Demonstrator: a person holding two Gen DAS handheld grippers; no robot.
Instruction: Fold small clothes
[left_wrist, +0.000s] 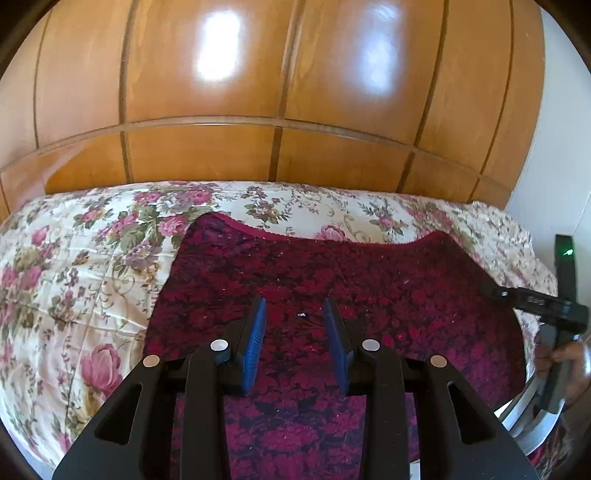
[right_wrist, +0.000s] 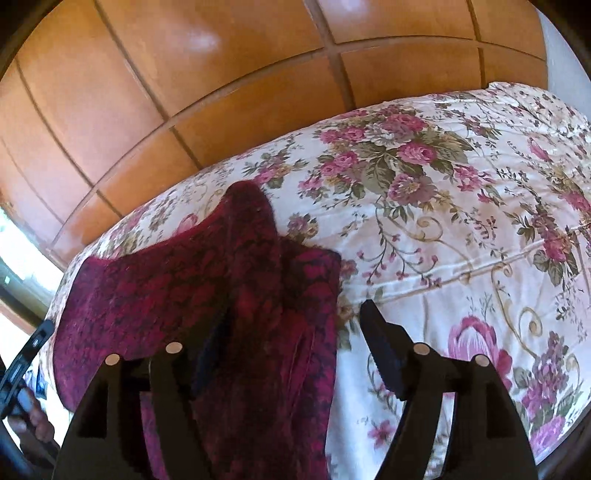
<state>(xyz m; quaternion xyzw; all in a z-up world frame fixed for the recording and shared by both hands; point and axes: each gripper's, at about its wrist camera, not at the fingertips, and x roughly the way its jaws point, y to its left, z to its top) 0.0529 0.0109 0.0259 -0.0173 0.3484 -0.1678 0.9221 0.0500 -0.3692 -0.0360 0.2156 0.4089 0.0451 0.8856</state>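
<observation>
A dark red patterned garment lies spread on a floral bedspread. My left gripper hovers over the garment's middle with its blue-padded jaws apart and nothing between them. In the right wrist view the same garment has a raised fold along its right side. My right gripper is open wide over that right edge. Its left finger is partly hidden by the cloth fold and its right finger is over the bedspread. The right gripper's body also shows at the right edge of the left wrist view.
A glossy wooden wardrobe stands right behind the bed. A white wall is at the far right. The bedspread stretches out to the left of the garment and to its right.
</observation>
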